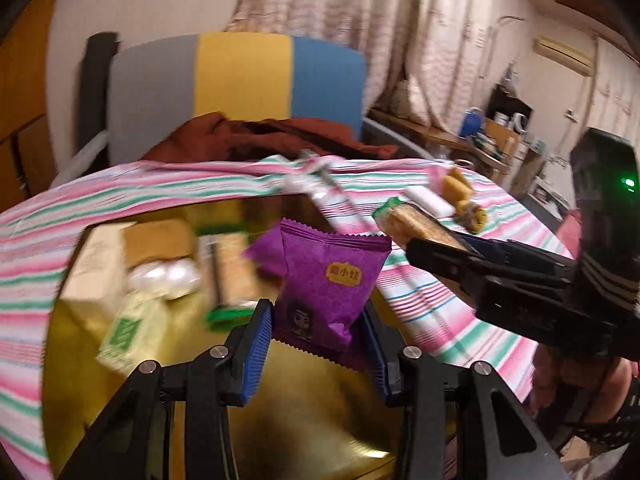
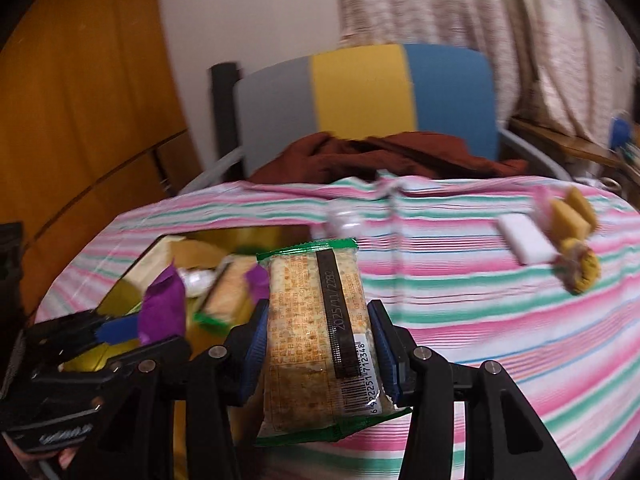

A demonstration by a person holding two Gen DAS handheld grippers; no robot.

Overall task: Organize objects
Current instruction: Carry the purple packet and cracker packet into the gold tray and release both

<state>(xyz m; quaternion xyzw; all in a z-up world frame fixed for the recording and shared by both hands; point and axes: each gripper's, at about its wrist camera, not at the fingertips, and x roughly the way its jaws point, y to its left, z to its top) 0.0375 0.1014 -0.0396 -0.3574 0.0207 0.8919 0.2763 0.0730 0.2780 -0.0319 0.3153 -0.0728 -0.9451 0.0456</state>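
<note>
My left gripper (image 1: 316, 314) is shut on a purple snack packet (image 1: 332, 276), held upright over the gold tray (image 1: 312, 412). From the right comes my right gripper (image 1: 424, 240), shut on a cracker packet with green ends (image 1: 404, 220). In the right wrist view that cracker packet (image 2: 308, 320) stands between the blue pads of the right gripper (image 2: 318, 320), above the striped cloth beside the gold tray (image 2: 256, 236). The left gripper (image 2: 132, 336) shows at the lower left with the purple packet (image 2: 162, 312).
The tray holds a beige box (image 1: 96, 264), a green-and-white packet (image 1: 128, 332), white round sweets (image 1: 164, 276) and another cracker packet (image 1: 236, 268). On the striped cloth (image 2: 480, 320) lie a white bar (image 2: 524, 240), yellow cakes (image 2: 568, 216) and a clear packet (image 2: 344, 216). A chair (image 2: 360, 92) stands behind.
</note>
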